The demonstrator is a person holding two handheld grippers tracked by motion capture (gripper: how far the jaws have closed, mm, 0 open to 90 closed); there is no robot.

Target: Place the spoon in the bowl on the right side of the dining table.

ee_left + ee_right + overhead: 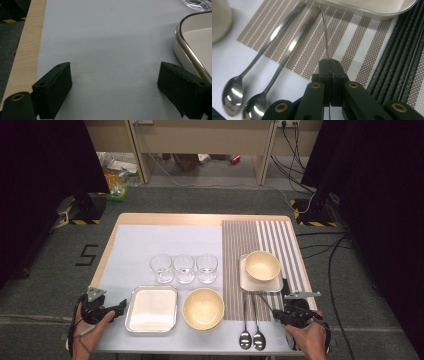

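My right gripper [276,313] [330,62] is at the table's front right, shut on a thin metal utensil handle [325,32] [265,301] seen edge-on. The handle runs from the jaws toward a small tray [367,11]; its far end is hidden. Two spoons [251,334] [262,52] lie side by side just left of it, bowls toward the front edge. At the front left, my left gripper [122,307] [115,75] is open over the white mat, with nothing between its jaws, beside a metal-rimmed tray [151,309] [185,47].
A cream bowl [203,308] sits between tray and spoons. Three empty glasses [183,267] stand in a row mid-table. Another bowl [262,265] rests on a small tray [247,282] on the striped placemat [270,235]. The table's wooden edge [25,50] runs along the left.
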